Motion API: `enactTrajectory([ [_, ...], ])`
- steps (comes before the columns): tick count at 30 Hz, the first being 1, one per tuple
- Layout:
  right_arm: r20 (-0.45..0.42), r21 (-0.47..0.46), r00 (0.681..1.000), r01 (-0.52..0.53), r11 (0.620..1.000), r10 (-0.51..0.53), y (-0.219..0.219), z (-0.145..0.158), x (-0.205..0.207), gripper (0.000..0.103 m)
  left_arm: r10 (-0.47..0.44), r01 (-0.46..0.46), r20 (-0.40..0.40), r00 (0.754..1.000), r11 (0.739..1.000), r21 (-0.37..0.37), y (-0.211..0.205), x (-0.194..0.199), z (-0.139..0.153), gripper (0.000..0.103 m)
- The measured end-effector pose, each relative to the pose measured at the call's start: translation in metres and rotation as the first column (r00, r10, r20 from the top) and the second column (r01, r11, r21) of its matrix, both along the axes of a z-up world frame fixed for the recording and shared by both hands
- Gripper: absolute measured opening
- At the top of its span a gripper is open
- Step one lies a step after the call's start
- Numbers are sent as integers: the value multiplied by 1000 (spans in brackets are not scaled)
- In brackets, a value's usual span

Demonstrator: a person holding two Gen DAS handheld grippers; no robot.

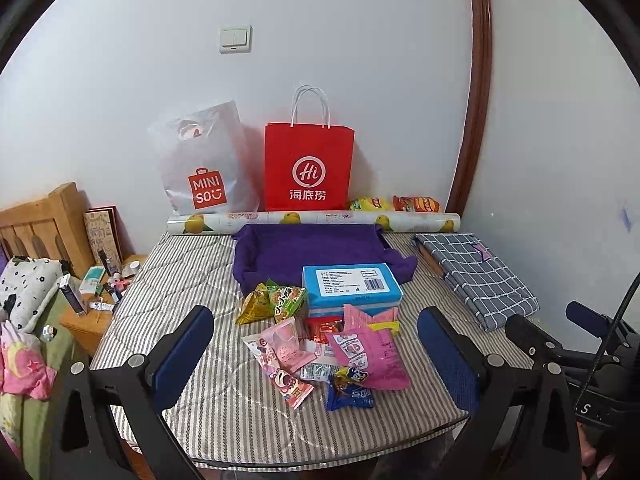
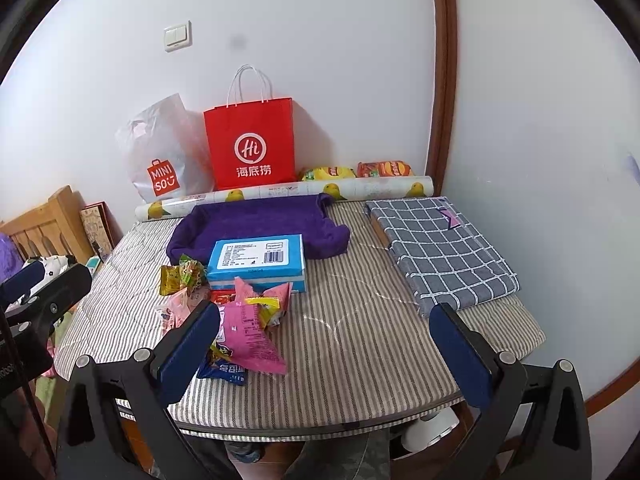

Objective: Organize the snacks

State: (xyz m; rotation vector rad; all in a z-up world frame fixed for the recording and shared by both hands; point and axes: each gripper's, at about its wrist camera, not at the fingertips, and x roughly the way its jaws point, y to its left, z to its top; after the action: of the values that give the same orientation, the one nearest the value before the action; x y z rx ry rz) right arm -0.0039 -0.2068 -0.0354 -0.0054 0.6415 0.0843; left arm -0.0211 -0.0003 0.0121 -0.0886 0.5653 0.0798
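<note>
A pile of snack packets lies on the striped table (image 1: 180,280): a pink bag (image 1: 370,354), a blue packet (image 1: 350,396), a pink-white packet (image 1: 280,346) and green-yellow packets (image 1: 272,302). A blue box (image 1: 350,286) sits behind them at the front of a purple fabric tray (image 1: 304,248). My left gripper (image 1: 316,356) is open, raised over the near edge with the pile between its fingers. My right gripper (image 2: 334,344) is open over the bare middle, the pink bag (image 2: 246,336) by its left finger. The blue box (image 2: 258,260) and the purple tray (image 2: 260,220) lie beyond.
A red paper bag (image 1: 308,168) and a white Miniso bag (image 1: 204,168) lean on the wall behind a paper roll (image 1: 316,218). Two chip bags (image 1: 394,203) lie at the back right. A folded checked cloth (image 1: 476,276) covers the right side. A cluttered nightstand (image 1: 96,292) stands left.
</note>
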Motion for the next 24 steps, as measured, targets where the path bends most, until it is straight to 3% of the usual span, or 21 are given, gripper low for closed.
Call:
enactTrajectory([
  [24,3,9,1000,-15,1000,15,6,-2,-5,103,-1,1,3,1000,1000,-7,-2,-3,-1,103],
])
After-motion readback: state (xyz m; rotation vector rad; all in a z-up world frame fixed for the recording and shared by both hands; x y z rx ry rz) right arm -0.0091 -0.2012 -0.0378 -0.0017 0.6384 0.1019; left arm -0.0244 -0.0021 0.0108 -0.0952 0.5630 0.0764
